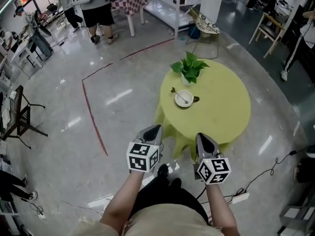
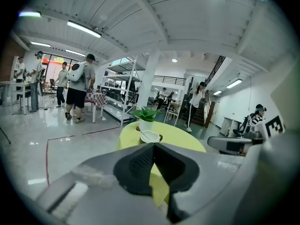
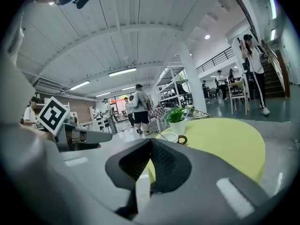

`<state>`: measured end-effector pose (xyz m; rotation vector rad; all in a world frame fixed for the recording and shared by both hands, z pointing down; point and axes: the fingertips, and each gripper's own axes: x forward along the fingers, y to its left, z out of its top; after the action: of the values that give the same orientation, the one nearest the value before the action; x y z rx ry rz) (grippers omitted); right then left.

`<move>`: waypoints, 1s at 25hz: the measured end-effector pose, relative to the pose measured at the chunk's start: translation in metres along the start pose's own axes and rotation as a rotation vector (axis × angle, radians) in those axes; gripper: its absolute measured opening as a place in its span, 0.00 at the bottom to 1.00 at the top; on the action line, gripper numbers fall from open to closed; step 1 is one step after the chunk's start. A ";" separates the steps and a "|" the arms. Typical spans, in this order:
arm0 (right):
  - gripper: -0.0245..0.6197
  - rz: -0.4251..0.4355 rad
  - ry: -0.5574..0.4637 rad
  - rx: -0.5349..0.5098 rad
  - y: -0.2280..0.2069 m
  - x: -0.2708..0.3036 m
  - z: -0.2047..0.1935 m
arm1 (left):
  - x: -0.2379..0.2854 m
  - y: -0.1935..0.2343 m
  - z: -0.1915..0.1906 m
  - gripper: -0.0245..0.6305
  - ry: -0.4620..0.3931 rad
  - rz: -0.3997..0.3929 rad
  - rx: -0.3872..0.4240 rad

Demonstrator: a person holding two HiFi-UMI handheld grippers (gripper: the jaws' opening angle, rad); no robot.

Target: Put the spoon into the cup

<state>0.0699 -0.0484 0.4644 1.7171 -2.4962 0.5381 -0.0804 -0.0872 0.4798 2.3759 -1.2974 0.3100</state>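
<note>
A white cup [image 1: 184, 99] with a brown handle stands on the round table with a yellow-green cloth [image 1: 224, 109]. A spoon [image 1: 177, 94] rests in it, its dark handle sticking out toward the upper left. The left gripper view shows the cup [image 2: 150, 136] far ahead, and so does the right gripper view, cup [image 3: 171, 137]. My left gripper [image 1: 156, 128] and right gripper [image 1: 201, 136] hang side by side over the floor, short of the table's near edge. Both are shut and hold nothing. Their jaws meet at the tips, left gripper [image 2: 153, 144] and right gripper [image 3: 150, 140].
A potted green plant [image 1: 189, 68] stands on the table just behind the cup. A red line [image 1: 93, 112] runs across the glossy floor at the left. People [image 1: 96, 9] stand by a checkered table, chairs [image 1: 204, 26] lie beyond, and cables [image 1: 261, 173] trail at the right.
</note>
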 end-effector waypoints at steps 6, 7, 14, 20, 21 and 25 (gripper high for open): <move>0.04 0.044 -0.017 -0.009 0.003 -0.025 0.001 | -0.019 -0.022 -0.006 0.04 -0.017 0.033 0.005; 0.04 0.049 -0.017 -0.014 0.003 -0.028 0.001 | -0.022 -0.026 -0.006 0.04 -0.020 0.038 0.006; 0.04 0.078 -0.019 -0.032 0.007 -0.049 0.000 | -0.043 -0.046 -0.014 0.04 -0.030 0.061 0.006; 0.04 0.093 -0.032 -0.040 0.010 -0.063 0.000 | -0.054 -0.056 -0.020 0.04 -0.039 0.074 0.009; 0.04 0.093 -0.033 -0.043 0.010 -0.065 -0.001 | -0.055 -0.058 -0.021 0.04 -0.039 0.075 0.010; 0.04 0.095 -0.036 -0.044 0.010 -0.074 -0.001 | -0.061 -0.066 -0.025 0.04 -0.041 0.078 0.011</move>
<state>0.0885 0.0216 0.4447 1.6140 -2.6049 0.4586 -0.0576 0.0017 0.4619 2.3565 -1.4128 0.2937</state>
